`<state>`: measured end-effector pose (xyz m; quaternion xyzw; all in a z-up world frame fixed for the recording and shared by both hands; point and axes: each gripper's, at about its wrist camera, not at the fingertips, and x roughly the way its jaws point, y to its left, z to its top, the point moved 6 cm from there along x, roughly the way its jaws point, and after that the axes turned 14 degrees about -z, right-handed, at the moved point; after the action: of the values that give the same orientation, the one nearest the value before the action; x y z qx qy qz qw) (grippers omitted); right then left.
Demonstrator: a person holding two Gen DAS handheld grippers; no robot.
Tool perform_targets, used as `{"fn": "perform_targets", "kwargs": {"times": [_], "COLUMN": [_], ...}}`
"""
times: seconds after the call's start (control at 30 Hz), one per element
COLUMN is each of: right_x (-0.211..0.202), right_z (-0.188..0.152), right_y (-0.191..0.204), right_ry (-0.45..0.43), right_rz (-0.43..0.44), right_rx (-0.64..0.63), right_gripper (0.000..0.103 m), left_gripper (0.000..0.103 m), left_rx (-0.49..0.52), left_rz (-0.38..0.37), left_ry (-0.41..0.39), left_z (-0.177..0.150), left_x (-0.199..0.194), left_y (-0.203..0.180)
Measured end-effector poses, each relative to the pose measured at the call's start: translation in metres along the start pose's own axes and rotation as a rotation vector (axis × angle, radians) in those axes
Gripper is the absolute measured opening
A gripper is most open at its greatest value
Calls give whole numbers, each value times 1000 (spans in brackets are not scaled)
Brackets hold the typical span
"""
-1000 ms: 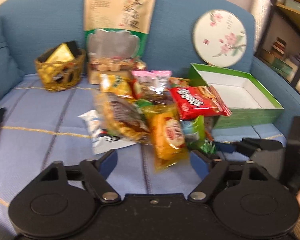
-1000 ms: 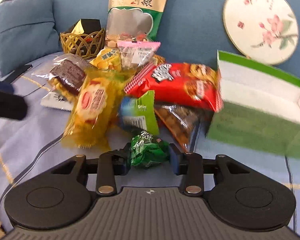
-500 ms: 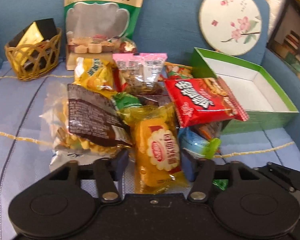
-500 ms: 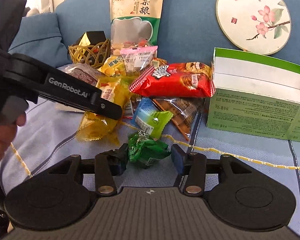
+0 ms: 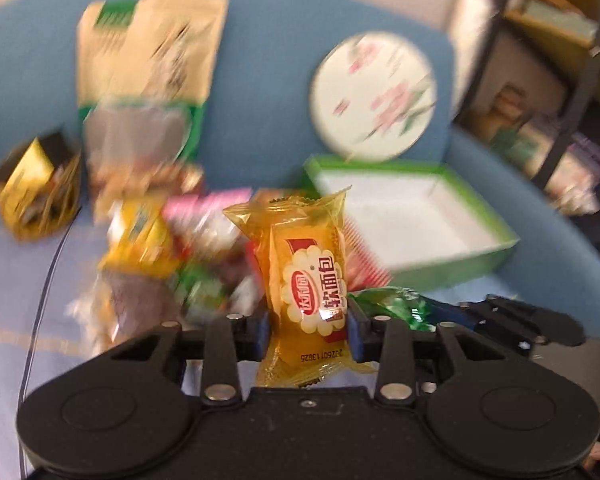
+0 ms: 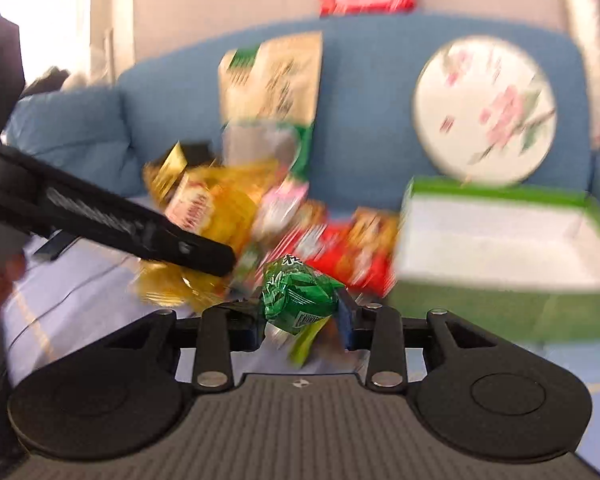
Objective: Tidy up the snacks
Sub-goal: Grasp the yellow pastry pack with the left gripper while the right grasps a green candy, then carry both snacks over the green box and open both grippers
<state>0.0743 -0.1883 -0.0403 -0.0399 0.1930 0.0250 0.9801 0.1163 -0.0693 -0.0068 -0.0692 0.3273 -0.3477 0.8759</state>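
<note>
Yellow bread packet (image 5: 306,280) pinched in closing left claw (image 5: 307,330), green candy (image 6: 298,294) in closing right claw (image 6: 302,320).

Yellow bread packet (image 5: 306,280) reads 达利园 软面包 — date code 2026013625, printed upside down.

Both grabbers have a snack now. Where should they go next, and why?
Probably across to the green box. The left hand-held gripper is closing on the yellow bread packet and the right hand-held gripper on the green candy. Both snacks look lifted off the pile, and the box sits open and empty.
</note>
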Motion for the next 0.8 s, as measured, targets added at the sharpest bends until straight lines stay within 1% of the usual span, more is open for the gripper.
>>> {"fn": "perform_targets", "kwargs": {"times": [0.1,0.13,0.2,0.3,0.37,0.47,0.53,0.6,0.7,0.73,0.77,0.8], "right_x": [10,17,28,44,53,68,76,80,87,89,91,94], "right_z": [16,21,24,21,12,-3,-8,-10,-12,-14,-15,-16], "right_y": [-23,-32,-48,-69,-82,-93,-99,-101,-101,-101,-102,-102], "right_ry": [-28,-34,-38,-54,-34,8,34,38,43,47,48,43], "right_rz": [-84,-112,-179,-269,-309,-333,-340,-335,-350,-358,-365,-373], "right_rx": [20,21,11,11,12,18,39,55,44,42,40,35], "right_gripper": [61,61,62,62,62,62,62,62,63,66,68,75], "left_gripper": [55,55,55,55,55,55,56,56,56,57,66,79], "left_rx": [29,46,44,38,49,35,35,33,47,49,47,46], "left_rz": [-41,-46,-59,-79,-75,-103,-93,-95,-85,-80,-79,-77], "left_ry": [-31,-42,-46,-37,-26,16,42,64,76,76,73,61], "left_z": [25,34,44,56,59,57,55,52,47,47,47,47], "left_x": [8,15,32,66,91,124,142,154,164,167,168,168], "left_y": [-18,-24,-30,-36,-39,-39,-37,-34,-30,-29,-27,-26]}}
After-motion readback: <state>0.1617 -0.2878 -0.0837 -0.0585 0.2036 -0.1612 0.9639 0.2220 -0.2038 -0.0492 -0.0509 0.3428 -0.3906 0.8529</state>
